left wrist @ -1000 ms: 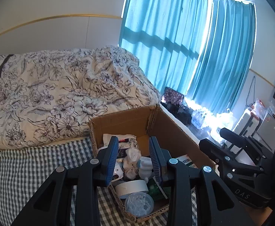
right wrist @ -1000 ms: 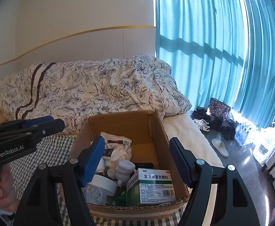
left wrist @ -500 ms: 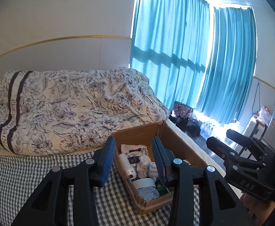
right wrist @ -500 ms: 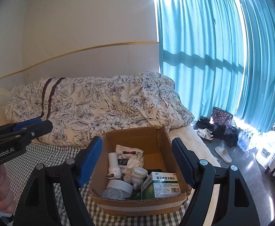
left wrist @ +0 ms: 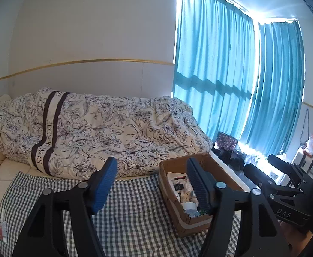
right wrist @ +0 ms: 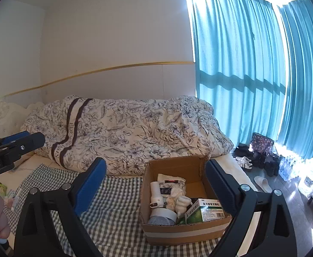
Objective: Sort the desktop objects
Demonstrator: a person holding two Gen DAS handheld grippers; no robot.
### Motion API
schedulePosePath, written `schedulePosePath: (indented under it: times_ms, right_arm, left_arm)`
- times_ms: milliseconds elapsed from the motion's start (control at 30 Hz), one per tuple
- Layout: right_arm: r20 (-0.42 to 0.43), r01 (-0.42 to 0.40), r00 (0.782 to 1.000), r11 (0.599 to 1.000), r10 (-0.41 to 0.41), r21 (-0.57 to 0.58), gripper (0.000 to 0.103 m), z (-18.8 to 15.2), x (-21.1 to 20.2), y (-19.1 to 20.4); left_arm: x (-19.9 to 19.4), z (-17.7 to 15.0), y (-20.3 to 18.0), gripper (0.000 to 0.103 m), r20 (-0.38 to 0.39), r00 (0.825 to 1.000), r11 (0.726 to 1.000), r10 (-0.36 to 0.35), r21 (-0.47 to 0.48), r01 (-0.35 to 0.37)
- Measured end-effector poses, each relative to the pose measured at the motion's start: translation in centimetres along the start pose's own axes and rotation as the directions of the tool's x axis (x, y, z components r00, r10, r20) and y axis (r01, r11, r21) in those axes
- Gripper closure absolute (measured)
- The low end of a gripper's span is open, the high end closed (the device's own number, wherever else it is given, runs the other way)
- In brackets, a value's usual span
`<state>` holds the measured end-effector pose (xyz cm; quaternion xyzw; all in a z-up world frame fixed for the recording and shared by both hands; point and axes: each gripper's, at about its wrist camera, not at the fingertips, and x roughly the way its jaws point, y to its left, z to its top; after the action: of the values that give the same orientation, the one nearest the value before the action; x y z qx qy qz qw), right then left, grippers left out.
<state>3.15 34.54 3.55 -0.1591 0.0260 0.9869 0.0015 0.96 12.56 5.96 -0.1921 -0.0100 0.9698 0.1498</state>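
Both grippers pulled back from box (right wrist: 184,231); left gripper (left wrist: 151,185) opened wider, right gripper (right wrist: 156,184) stays spread, both empty. Sorting likely finished.

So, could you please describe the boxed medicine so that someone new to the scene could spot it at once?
Find the open cardboard box on the checked cloth, in front of the floral duvet. The medicine box lies in its near right corner, beside a roll of grey tape. It is the only green and white carton with printed text.
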Motion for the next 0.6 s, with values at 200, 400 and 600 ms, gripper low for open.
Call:
schedulePosePath:
  times_ms: [200, 400, 600]
  right_arm:
    - [-0.002, -0.025, 1.0, 1.0, 0.025, 0.002, 0.0, 0.3, -1.2, 1.9]
    - [-0.037, -0.061, 0.997, 0.998, 0.061, -0.005, 0.0, 0.1, -1.8, 4.2]
    - [-0.038, -0.083, 0.996, 0.996, 0.082, -0.03, 0.0, -0.3, -2.6, 6.8]
  left_arm:
    - [-2.9, 0.0, 2.0, 0.011, 0.025, 0.998, 0.999, 0.049, -0.005, -0.049]
    - [-5.6, -0.3, 4.4, 0.0, 0.049, 0.993, 0.994, 0.104, -0.024, -0.103]
    - [-7.1, -0.9, 7.1, 0.0, 0.028, 0.989, 0.988, 0.147, -0.054, -0.146]
